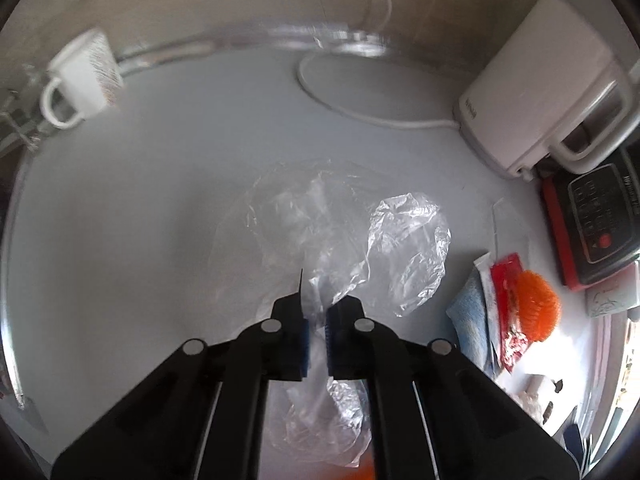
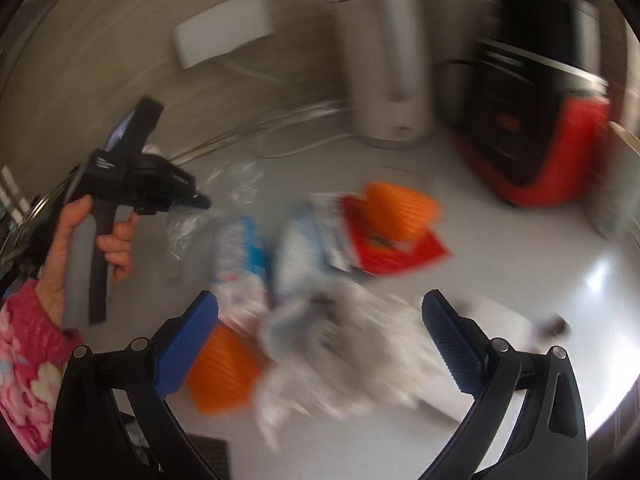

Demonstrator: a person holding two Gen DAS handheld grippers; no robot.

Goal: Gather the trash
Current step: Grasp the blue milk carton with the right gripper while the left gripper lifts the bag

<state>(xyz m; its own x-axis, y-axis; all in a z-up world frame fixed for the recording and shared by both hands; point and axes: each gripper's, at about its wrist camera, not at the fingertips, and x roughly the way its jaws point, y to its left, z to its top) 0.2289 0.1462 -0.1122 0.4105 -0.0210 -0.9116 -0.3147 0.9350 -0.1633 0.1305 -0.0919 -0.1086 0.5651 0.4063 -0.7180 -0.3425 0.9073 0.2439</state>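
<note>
The left gripper (image 1: 316,320) pinches the clear plastic bag (image 1: 360,240) off the desk (image 1: 140,200), fingers nearly closed, while the right gripper (image 2: 320,328) spreads wide (blurred) above crumpled wrappers (image 2: 340,340), likely reaching.

Left wrist view close above the white table (image 1: 140,200), right wrist view higher, both sharing the orange scrubber (image 1: 536,304).
</note>
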